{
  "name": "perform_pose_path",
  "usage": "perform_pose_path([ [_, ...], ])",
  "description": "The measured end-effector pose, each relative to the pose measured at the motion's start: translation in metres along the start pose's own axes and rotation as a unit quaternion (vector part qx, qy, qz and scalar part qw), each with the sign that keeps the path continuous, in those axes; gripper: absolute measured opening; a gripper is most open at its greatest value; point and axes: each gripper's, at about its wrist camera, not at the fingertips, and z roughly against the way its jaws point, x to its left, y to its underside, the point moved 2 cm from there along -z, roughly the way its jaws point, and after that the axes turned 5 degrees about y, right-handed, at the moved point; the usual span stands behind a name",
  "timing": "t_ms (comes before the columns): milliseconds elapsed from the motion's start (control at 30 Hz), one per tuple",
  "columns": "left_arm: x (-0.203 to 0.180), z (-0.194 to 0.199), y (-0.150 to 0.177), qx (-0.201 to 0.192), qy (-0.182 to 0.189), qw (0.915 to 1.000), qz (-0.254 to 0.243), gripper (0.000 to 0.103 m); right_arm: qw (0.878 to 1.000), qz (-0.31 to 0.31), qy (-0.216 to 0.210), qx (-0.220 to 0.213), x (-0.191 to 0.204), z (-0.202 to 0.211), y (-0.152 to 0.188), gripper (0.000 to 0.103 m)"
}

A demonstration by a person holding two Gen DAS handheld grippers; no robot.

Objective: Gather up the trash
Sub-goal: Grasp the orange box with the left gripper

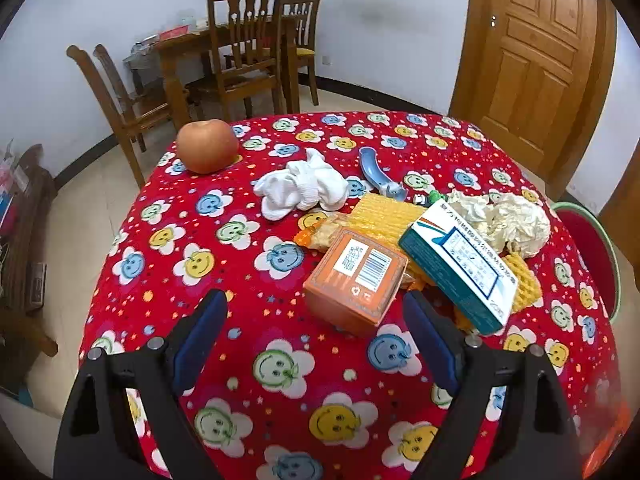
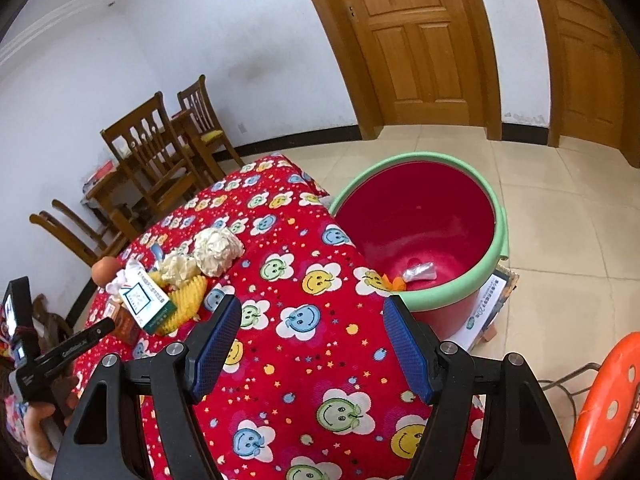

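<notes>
A heap of trash lies on the red smiley-flower tablecloth (image 1: pixel 248 320): an orange carton (image 1: pixel 354 280), a white-and-teal box (image 1: pixel 460 268), yellow foam netting (image 1: pixel 384 216) and crumpled tissue paper (image 1: pixel 512 220). My left gripper (image 1: pixel 316 304) is open just short of the orange carton, whose near corner sits between the fingertips untouched. My right gripper (image 2: pixel 312 312) hangs open over bare cloth with nothing in it. Beside the table's right edge stands a red bucket with a green rim (image 2: pixel 496 208), holding a silvery wrapper (image 2: pixel 418 272) and an orange scrap (image 2: pixel 398 283).
An apple (image 1: pixel 208 146), white socks (image 1: pixel 300 190) and a blue plastic toy (image 1: pixel 380 172) also lie on the table. Wooden chairs (image 1: pixel 244 52) and a table stand behind. An orange stool (image 2: pixel 604 404) is at the right. A hand holds the other gripper (image 2: pixel 36 356) at the left.
</notes>
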Motion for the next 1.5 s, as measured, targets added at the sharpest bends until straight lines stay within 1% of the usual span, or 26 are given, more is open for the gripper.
perform_pose_path([
  [200,-0.003,-0.014,-0.002,0.003,0.014,0.9997,-0.020,0.088,1.000,0.009,0.001,0.009,0.008,-0.006,0.002,0.075],
  [267,-0.003,-0.017,-0.002,0.004,0.021,0.9995,-0.022,0.081,1.000,0.012,0.001,0.011,0.012,-0.008,0.002,0.075],
  [333,-0.002,-0.018,-0.002,0.006,0.030,0.9993,-0.022,0.069,1.000,0.017,0.000,0.014,0.016,-0.010,0.002,0.075],
  [367,-0.001,-0.018,-0.001,0.008,0.039,0.9990,-0.019,0.067,1.000,0.019,-0.001,0.015,0.018,-0.011,0.003,0.075],
  [433,0.000,-0.018,0.000,0.010,0.051,0.9985,-0.015,0.056,1.000,0.025,-0.003,0.018,0.023,-0.013,0.003,0.075],
  [467,0.000,-0.018,0.000,0.010,0.054,0.9984,-0.015,0.054,0.999,0.028,-0.005,0.019,0.025,-0.013,0.003,0.075],
  [633,0.005,-0.012,0.002,0.003,0.060,0.9982,-0.007,0.053,0.999,0.045,-0.013,0.025,0.040,-0.019,0.005,0.075],
  [833,0.017,0.004,0.005,-0.009,0.060,0.9980,0.014,0.053,0.996,0.073,-0.027,0.031,0.062,-0.026,0.005,0.075],
  [1033,0.031,0.023,0.010,-0.023,0.040,0.9986,0.026,0.053,0.992,0.107,-0.046,0.045,0.092,-0.039,0.007,0.075],
  [1200,0.042,0.032,0.014,-0.032,0.028,0.9984,0.037,0.053,0.984,0.146,-0.076,0.061,0.123,-0.053,0.009,0.075],
  [1300,0.047,0.033,0.016,-0.034,0.022,0.9983,0.043,0.053,0.979,0.167,-0.093,0.071,0.141,-0.062,0.012,0.078],
  [1500,0.054,0.032,0.020,-0.031,0.016,0.9981,0.051,0.053,0.971,0.204,-0.095,0.079,0.169,-0.081,0.016,0.079],
])
